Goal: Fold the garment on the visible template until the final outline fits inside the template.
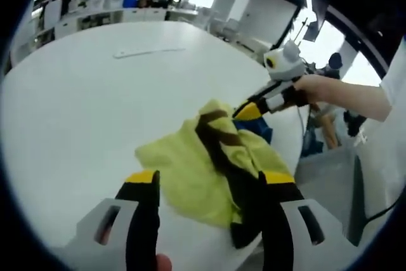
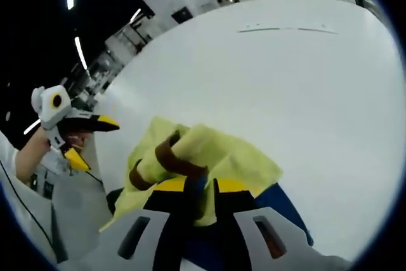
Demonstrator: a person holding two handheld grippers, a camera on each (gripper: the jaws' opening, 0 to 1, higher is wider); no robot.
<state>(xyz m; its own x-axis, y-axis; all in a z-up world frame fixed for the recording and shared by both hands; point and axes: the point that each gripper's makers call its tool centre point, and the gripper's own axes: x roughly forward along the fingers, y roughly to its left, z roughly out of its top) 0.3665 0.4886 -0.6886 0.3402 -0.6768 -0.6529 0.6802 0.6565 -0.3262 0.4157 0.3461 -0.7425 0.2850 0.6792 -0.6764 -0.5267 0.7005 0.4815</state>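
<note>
Yellow garment point(image 1: 196, 169) with dark brown bands, lying crumpled on the white table point(image 1: 95, 93) near its edge. A blue piece point(image 1: 257, 128) shows at the garment's far side. In the right gripper view the right gripper point(image 2: 196, 188) has its jaws closed on a raised fold of the garment point(image 2: 209, 150) — cloth drapes over both tips. In the left gripper view the left gripper point(image 1: 212, 179) hangs just above the garment, jaws spread wide, gripping nothing — the right gripper point(image 1: 250, 111) enters beyond the garment, held by a hand point(image 1: 311, 87)
</note>
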